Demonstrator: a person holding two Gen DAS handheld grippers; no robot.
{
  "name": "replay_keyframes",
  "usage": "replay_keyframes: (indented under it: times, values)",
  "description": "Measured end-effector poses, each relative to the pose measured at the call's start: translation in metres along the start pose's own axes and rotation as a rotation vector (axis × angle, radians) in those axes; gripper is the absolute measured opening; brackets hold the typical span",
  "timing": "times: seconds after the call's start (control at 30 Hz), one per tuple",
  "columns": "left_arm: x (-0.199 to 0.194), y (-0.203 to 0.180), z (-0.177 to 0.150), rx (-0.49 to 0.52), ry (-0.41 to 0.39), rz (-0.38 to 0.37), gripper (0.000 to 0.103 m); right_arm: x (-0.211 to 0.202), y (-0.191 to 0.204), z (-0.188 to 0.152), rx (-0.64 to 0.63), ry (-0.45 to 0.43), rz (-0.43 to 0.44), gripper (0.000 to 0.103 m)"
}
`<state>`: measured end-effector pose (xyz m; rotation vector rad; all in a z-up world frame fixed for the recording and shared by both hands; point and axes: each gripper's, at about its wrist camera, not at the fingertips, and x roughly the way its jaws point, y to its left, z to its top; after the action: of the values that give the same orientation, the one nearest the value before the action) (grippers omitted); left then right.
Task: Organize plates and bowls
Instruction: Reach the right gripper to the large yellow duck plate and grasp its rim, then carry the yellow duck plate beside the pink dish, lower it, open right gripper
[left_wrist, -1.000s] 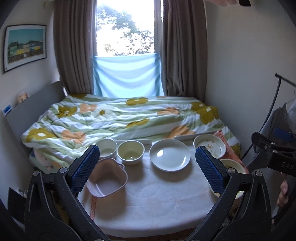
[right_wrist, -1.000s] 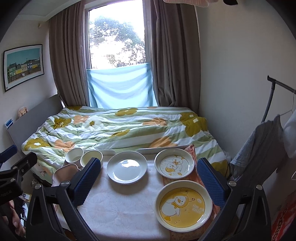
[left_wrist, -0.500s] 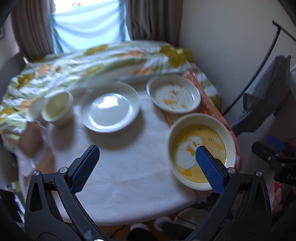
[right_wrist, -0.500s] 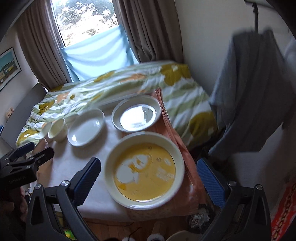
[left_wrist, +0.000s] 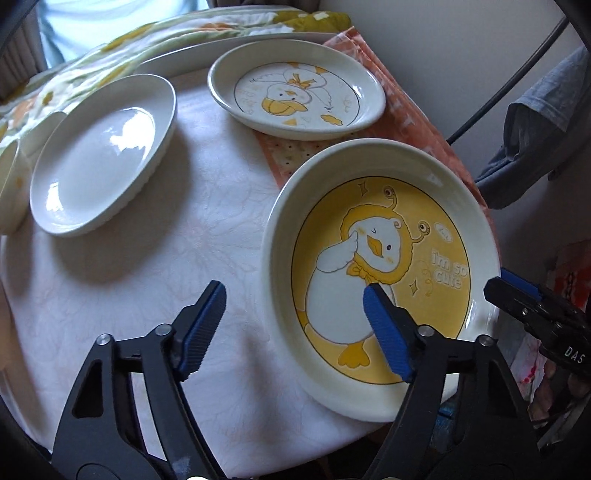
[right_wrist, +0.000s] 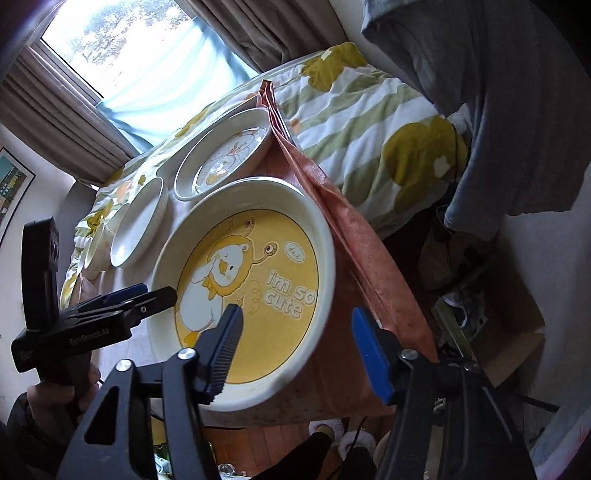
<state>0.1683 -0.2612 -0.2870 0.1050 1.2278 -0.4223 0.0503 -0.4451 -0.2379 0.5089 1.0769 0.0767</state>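
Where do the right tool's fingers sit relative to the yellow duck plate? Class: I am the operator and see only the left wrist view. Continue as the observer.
Observer: The right tool straddles the right rim of the yellow duck plate, with one finger over the inside and the other outside it.
Operator: Has it gripped the rim?
Observer: No. In the right wrist view its jaws stand wide open, not closed on the rim.
Operator: What lies under the outer finger?
Observer: The orange cloth, which hangs down over the table's edge there.
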Motion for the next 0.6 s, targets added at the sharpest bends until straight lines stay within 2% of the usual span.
replay_keyframes:
  times: [0.03, 0.1, 0.17, 0.3, 0.5, 0.6]
  values:
    - [0.002, 0.0, 0.0, 0.002, 0.004, -0.002, 0.06, 0.003, -0.002, 0.001, 0.002, -0.001, 0.003, 0.05]
    - [0.004, 0.002, 0.004, 0.009, 0.017, -0.001, 0.052, 0.009, -0.005, 0.004, 0.004, -0.002, 0.012, 0.04]
    - [0.006, 0.003, 0.004, 0.019, 0.02, 0.004, 0.051, 0.014, -0.006, 0.007, -0.005, 0.0, 0.014, 0.034]
    - [0.008, 0.001, 0.005, 0.032, 0.028, 0.009, 0.038, 0.016, -0.005, 0.011, -0.011, -0.009, 0.013, 0.027]
    - [0.01, 0.007, 0.003, 0.004, 0.047, -0.004, 0.03, 0.02, -0.007, 0.016, -0.021, -0.016, -0.02, 0.017]
    - [0.008, 0.008, 0.001, 0.01, 0.037, -0.001, 0.028, 0.023, -0.005, 0.016, -0.053, -0.022, -0.047, 0.015]
